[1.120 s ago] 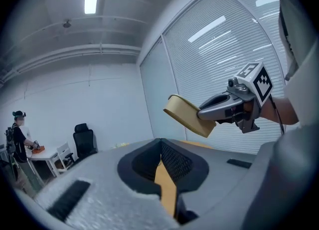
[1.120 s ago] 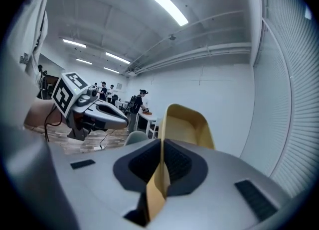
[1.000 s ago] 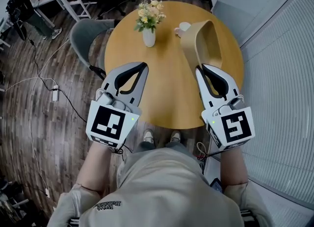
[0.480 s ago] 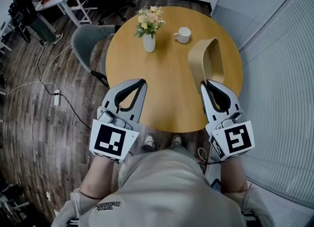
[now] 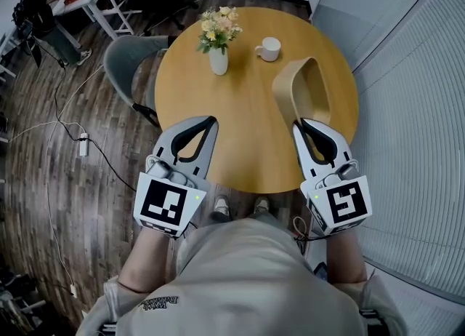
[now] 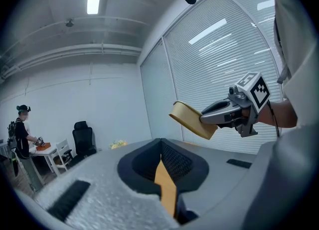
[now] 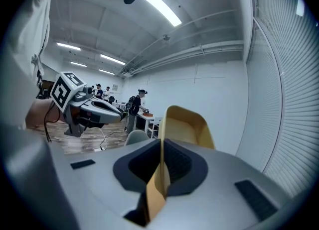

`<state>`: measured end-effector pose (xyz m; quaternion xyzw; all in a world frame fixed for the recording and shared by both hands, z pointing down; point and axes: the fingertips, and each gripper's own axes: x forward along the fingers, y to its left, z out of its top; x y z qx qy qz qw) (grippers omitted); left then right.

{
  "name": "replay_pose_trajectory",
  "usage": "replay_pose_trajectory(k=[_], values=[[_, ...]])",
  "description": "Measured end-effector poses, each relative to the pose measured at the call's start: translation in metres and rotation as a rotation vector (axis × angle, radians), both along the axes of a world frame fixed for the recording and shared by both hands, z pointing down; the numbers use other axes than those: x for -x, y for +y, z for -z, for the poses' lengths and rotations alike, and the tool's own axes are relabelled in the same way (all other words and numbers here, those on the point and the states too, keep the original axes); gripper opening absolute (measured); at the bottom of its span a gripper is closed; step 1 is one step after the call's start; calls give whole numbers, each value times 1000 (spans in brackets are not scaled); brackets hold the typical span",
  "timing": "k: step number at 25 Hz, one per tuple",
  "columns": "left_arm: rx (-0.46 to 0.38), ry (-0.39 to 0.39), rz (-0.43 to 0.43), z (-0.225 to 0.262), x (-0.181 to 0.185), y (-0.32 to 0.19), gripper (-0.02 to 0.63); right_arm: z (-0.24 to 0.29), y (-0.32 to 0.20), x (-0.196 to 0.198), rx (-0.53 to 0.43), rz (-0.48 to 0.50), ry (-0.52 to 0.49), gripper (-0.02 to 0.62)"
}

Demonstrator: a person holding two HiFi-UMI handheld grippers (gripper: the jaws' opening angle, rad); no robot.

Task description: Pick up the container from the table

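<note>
A light wooden container [image 5: 301, 91] with a rounded open top hangs tilted over the right part of the round wooden table [image 5: 247, 124]. My right gripper [image 5: 299, 122] is shut on its near wall. In the right gripper view the container [image 7: 184, 127] rises just beyond the jaws, with its wall pinched between them. The left gripper view shows the container [image 6: 189, 119] in the air, held by the right gripper [image 6: 209, 118]. My left gripper [image 5: 209, 120] is over the table's near left edge, shut with nothing in it.
A white vase of flowers [image 5: 219, 58] and a white cup [image 5: 269, 49] stand on the far half of the table. A grey chair [image 5: 127, 54] is at the table's left. A cable and power strip [image 5: 83, 140] lie on the floor. Window blinds [image 5: 414, 109] run along the right.
The right gripper has drawn the container back from the cup toward the person. The left gripper has shifted only slightly.
</note>
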<state>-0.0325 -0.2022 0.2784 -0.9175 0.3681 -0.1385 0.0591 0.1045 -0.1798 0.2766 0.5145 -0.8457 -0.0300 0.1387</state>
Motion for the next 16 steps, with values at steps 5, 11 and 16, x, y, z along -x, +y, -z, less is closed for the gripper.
replay_pose_trajectory(k=[5, 11, 16], values=[[9, -8, -7, -5, -3, -1, 21, -6, 0, -2, 14, -7, -3, 38], [10, -12, -10, -6, -4, -1, 21, -5, 0, -3, 9, -1, 5, 38], [63, 43, -1, -6, -6, -1, 21, -1, -2, -4, 2, 2, 12, 38]])
